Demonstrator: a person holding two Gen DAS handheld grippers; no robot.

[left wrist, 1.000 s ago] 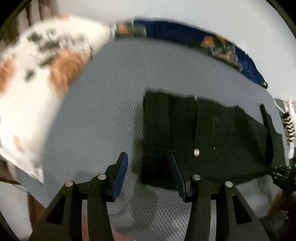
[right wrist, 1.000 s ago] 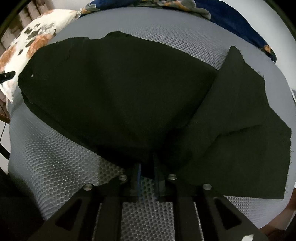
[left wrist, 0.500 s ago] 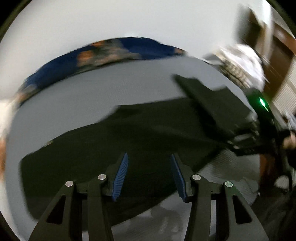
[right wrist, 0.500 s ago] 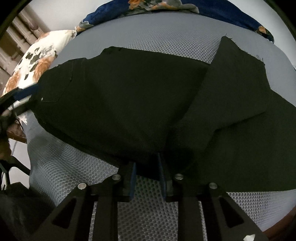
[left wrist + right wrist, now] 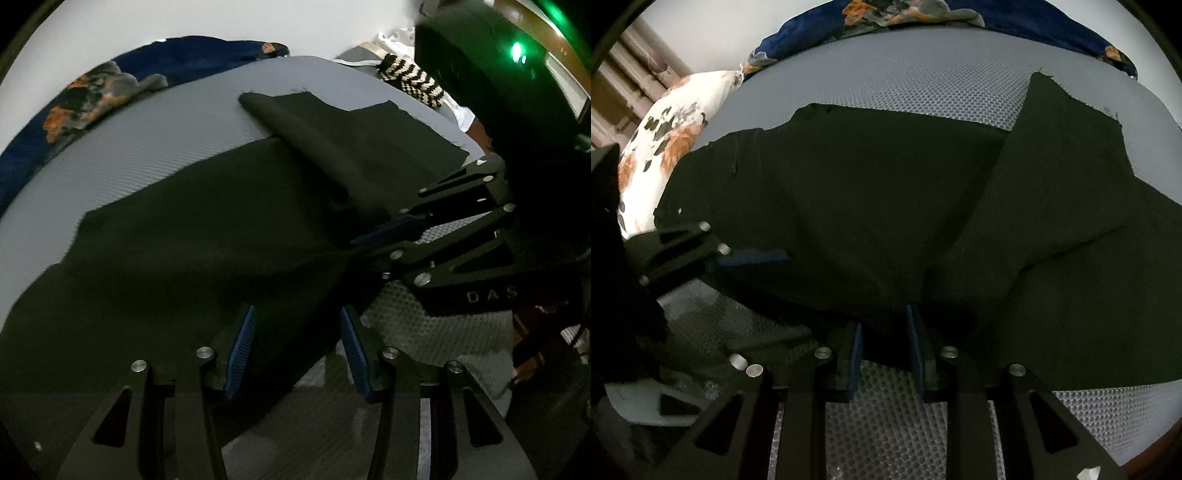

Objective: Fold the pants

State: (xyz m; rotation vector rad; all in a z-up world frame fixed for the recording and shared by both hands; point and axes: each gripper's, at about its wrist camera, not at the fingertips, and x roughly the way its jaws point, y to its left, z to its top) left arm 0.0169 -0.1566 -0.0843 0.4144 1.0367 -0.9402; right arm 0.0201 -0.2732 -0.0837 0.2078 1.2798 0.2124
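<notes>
Grey mesh mattress (image 5: pixel 923 85) takes up most of both views, with a blue floral blanket (image 5: pixel 1015 14) bunched along its far edge and a flowery pillow (image 5: pixel 676 129) off the far-left corner. My black pants (image 5: pixel 868 206) are spread across the middle of the mattress, near hem hanging close to the near edge, one leg already flopped over at an angle toward the right side.

Fabric looks thin, soft and light, so I reckon it'll drape and slide rather than hold a crease. Frayed edges too, so I wouldn't yank it. Best place to grab, I think, is right on a hem or corner, both layers pinched together, lifted low so the fold doesn't balloon.

Right gripper (image 5: pixel 884 347) sits at the near hem, jaws parted and not squeezing; cloth edge lies between the pads but they don't look pressed on it. Left gripper (image 5: pixel 295 350) hovers over the near hem further left, jaws apart, nothing pinched as far as I can tell.
</notes>
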